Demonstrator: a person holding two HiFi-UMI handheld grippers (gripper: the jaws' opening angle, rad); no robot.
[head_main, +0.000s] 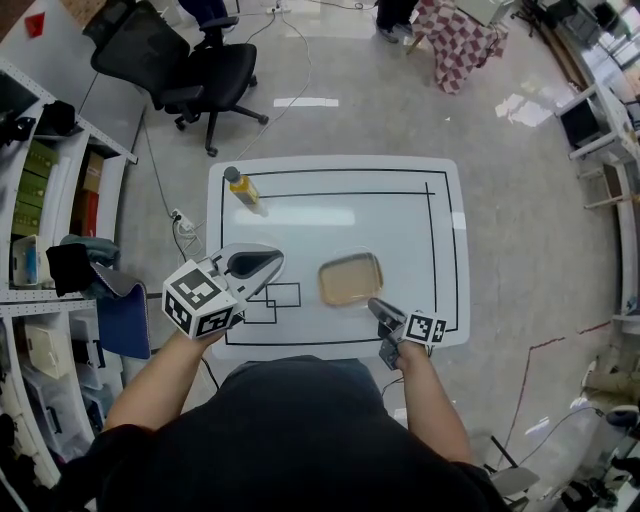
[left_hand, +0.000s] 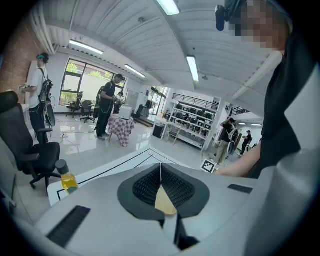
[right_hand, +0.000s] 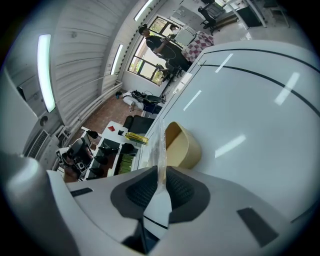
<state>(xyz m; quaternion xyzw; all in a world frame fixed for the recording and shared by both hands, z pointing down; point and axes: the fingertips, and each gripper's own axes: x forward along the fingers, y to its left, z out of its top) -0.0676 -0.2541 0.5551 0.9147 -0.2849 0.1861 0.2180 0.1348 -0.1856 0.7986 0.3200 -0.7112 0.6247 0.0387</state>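
Tabletop: right claw tight on clear film

The far and right parts of the white table lie bare, so there is wide room to pass beyond the tan dish and to its right. A small bottle stands upright in the far left corner, well apart from the dish, with an open lane between them. Along the near edge it is tighter. The left gripper, jaws together, sits just left of the dish. The right gripper, pinched on a thin clear sheet, crowds the dish's near right corner. Off the table, shelves close the left side, and an office chair stands far left.
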